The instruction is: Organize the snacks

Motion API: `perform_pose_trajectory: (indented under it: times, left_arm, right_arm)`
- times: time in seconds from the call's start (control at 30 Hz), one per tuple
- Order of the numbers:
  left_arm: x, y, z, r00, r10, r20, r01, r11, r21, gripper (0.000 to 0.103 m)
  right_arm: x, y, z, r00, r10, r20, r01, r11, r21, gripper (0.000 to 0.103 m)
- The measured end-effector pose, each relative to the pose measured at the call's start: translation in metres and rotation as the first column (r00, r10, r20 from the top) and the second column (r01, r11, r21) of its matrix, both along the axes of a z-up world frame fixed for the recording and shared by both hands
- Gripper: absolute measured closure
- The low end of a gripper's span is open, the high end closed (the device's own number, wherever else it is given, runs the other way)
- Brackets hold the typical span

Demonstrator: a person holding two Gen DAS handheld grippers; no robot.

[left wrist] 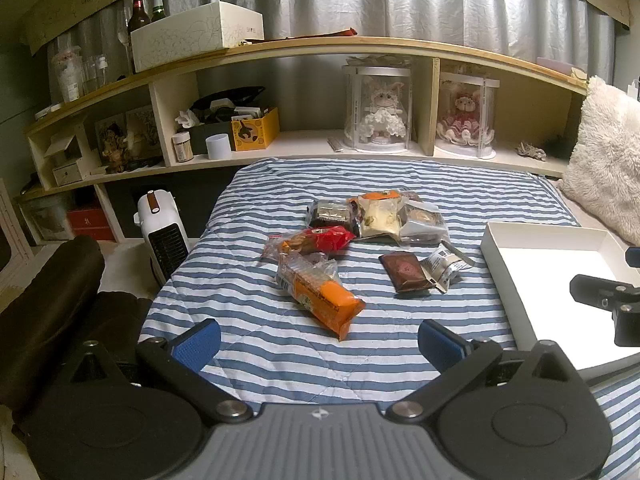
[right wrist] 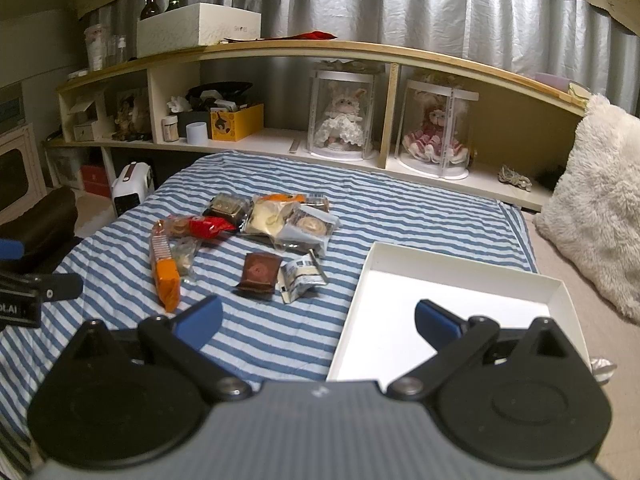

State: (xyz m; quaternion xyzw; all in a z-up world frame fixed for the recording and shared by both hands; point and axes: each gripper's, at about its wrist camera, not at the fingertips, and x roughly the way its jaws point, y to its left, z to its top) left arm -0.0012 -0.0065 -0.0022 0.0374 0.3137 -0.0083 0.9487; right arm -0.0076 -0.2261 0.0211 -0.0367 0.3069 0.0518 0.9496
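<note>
A: While both tools hang above the blue-and-white striped quilt [left wrist: 256, 344], what is their state?

B: Left hand-held gripper [left wrist: 319, 343]: blue pads spread wide, released, nothing between them. Right hand-held gripper [right wrist: 318, 319]: likewise spread, grasping nothing; its right pad sits over the shallow white cardboard tray [right wrist: 440, 280], its left pad over the quilt.

A: Snack positions?

B: All on the quilt, none in the tray. Long orange-ended biscuit sleeve [left wrist: 320, 294] lies nearest the left tool, angled. Behind it, touching, a red-ended clear biscuit pack [left wrist: 314, 240]. Further back, a cluster of three overlapping packets: dark cake in clear wrap [left wrist: 330, 214], pale cream pastry bag [left wrist: 380, 218], round pastry in grey-white wrap [left wrist: 424, 220]. Between the cluster and the tray: a small brown square packet [left wrist: 406, 272] touching a crumpled silver-white wrapper [left wrist: 446, 266].

A: Edges and free room?

B: Tray's left wall runs near the silver wrapper, apart from it. Bare quilt lies between both tools and the snacks. Quilt's left edge drops beside a white space heater [left wrist: 162, 236]. A wooden shelf unit [left wrist: 320, 46] borders the far side, well apart from the cluster. A fluffy cream cushion [right wrist: 596, 216] stands right of the tray, not touching it.
</note>
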Motion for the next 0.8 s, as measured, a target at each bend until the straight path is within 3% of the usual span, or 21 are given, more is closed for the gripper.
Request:
perform_pose_trajectory:
  times: [0.8]
  left_arm:
    - [0.0004, 0.0, 0.0002, 1.0, 0.0, -0.001, 0.0, 1.0, -0.001, 0.0]
  right_arm:
    - [-0.0031, 0.0019, -0.0041, 1.0, 0.005, -0.005, -0.005, 1.0, -0.004, 0.0]
